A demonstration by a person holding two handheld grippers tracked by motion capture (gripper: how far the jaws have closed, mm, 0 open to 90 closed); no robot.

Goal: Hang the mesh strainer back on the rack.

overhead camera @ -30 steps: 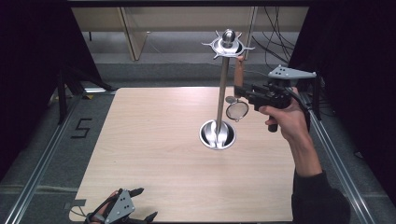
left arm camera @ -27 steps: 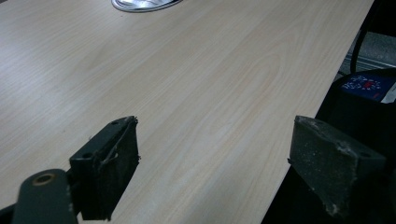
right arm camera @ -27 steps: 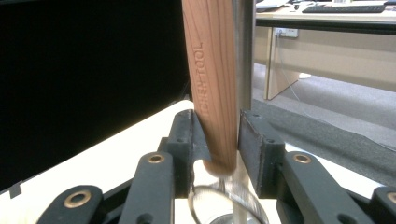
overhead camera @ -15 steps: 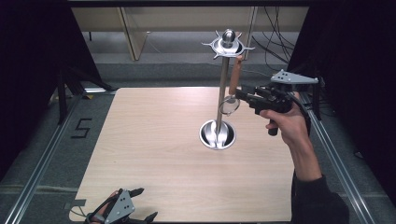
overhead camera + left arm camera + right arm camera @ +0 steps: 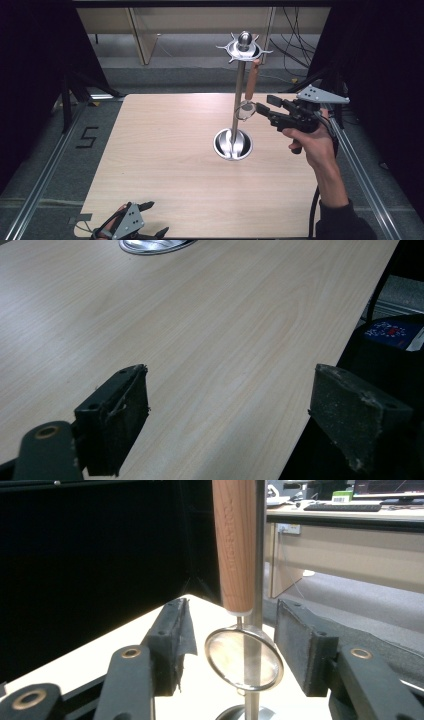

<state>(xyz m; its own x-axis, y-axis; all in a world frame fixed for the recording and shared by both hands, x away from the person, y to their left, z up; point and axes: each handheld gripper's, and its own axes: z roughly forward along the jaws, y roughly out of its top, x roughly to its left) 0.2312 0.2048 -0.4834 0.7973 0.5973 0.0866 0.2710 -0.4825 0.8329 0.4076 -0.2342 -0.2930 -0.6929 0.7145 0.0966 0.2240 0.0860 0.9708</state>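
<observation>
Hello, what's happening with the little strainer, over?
Right hand-held gripper just opened, pads off strainer. Strainer hangs on stand. Left hand-held gripper open. Nothing blocking.

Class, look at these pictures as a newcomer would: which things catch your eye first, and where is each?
A tall metal stand rises from its round base at the table's middle, a wooden-handled strainer hanging from its top. The right gripper has just been opening around the strainer's mesh ring. The left gripper rests at the near edge.
</observation>
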